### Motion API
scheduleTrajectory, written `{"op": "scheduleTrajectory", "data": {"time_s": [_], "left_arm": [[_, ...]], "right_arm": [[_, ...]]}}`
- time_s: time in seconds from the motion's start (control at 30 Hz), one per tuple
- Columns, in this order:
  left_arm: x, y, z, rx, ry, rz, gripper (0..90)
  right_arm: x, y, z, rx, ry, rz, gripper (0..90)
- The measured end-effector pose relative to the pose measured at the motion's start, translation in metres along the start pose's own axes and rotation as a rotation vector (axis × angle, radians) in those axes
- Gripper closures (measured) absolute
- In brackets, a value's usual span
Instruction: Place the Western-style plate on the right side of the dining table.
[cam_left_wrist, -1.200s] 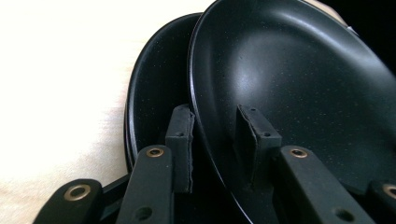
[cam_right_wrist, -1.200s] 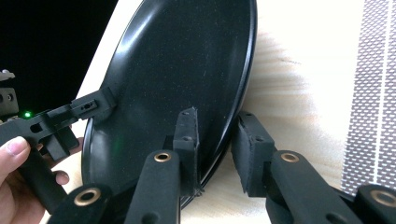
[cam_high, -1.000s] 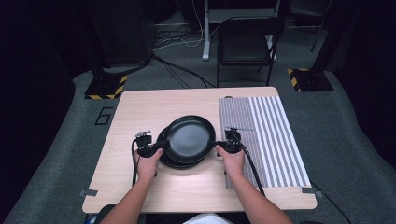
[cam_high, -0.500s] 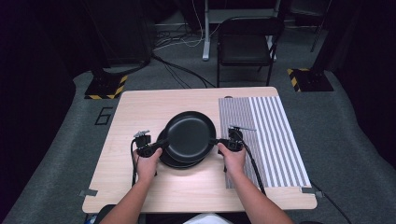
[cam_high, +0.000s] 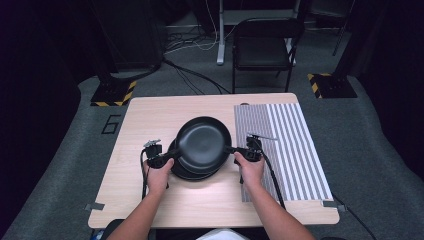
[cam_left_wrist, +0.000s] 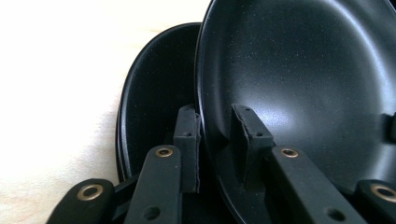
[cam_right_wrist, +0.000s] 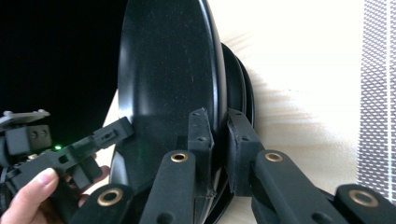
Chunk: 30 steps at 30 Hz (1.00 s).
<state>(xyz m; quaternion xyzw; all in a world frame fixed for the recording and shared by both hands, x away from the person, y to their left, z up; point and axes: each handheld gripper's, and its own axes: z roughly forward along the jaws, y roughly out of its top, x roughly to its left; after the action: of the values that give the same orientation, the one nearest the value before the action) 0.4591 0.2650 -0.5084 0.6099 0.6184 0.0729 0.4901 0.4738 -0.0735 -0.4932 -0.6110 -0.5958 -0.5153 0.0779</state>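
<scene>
High view: I'm pinching top black plate (cam_high: 204, 141) rim, left gripper (cam_high: 170, 155) at 9 o'clock, right gripper (cam_high: 231, 149) at 3 o'clock; keeping it level, clearing stack (cam_high: 186, 172) beneath.

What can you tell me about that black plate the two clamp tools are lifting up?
The top plate is round, shallow and black, with a faintly speckled, slightly glossy surface that looks like coated ceramic or metal. It is held above the stack of similar black plates on the wooden table. The left gripper pinches its rim on one side and the right gripper pinches the opposite side, one jaw inside the rim and one outside.
</scene>
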Motion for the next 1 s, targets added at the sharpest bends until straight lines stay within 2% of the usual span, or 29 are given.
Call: {"op": "scheduleTrajectory", "data": {"time_s": [0.03,0.1,0.3,0.4,0.43,0.5,0.6,0.73,0.9,0.97,1.0], "left_arm": [[0.001,0.000,0.000,-0.002,-0.007,-0.008,74.2],[0.000,0.000,0.001,-0.007,-0.001,0.012,74.0],[-0.001,0.001,0.001,-0.006,0.001,0.011,73.9],[-0.005,0.003,-0.002,-0.010,0.004,0.052,74.2],[-0.009,0.004,-0.003,-0.025,0.001,0.063,74.6],[-0.010,0.004,-0.003,-0.025,0.002,0.070,74.8],[-0.013,0.003,-0.003,-0.028,0.001,0.060,74.7],[-0.017,0.004,-0.005,-0.024,0.002,0.081,74.8],[-0.022,0.006,-0.008,-0.034,0.001,0.084,74.8],[-0.024,0.007,-0.011,-0.041,0.004,0.107,74.5],[-0.026,0.008,-0.012,-0.048,0.005,0.099,74.5]], "right_arm": [[0.000,0.000,0.000,0.001,0.005,0.000,81.6],[0.000,0.001,-0.001,0.003,0.009,-0.008,81.5],[-0.001,0.001,-0.002,0.007,0.017,-0.006,81.5],[-0.002,0.002,-0.002,0.007,0.016,-0.005,82.3],[-0.005,0.003,-0.004,0.003,0.027,-0.006,82.7],[-0.005,0.003,-0.005,0.001,0.027,-0.002,82.9],[-0.006,0.004,-0.007,0.003,0.027,0.004,82.9],[-0.007,0.005,-0.012,0.001,0.031,-0.006,82.9],[-0.006,0.006,-0.015,-0.001,0.037,-0.001,83.0],[-0.004,0.007,-0.017,-0.002,0.043,-0.007,83.0],[-0.002,0.008,-0.018,-0.004,0.042,-0.008,82.9]]}}
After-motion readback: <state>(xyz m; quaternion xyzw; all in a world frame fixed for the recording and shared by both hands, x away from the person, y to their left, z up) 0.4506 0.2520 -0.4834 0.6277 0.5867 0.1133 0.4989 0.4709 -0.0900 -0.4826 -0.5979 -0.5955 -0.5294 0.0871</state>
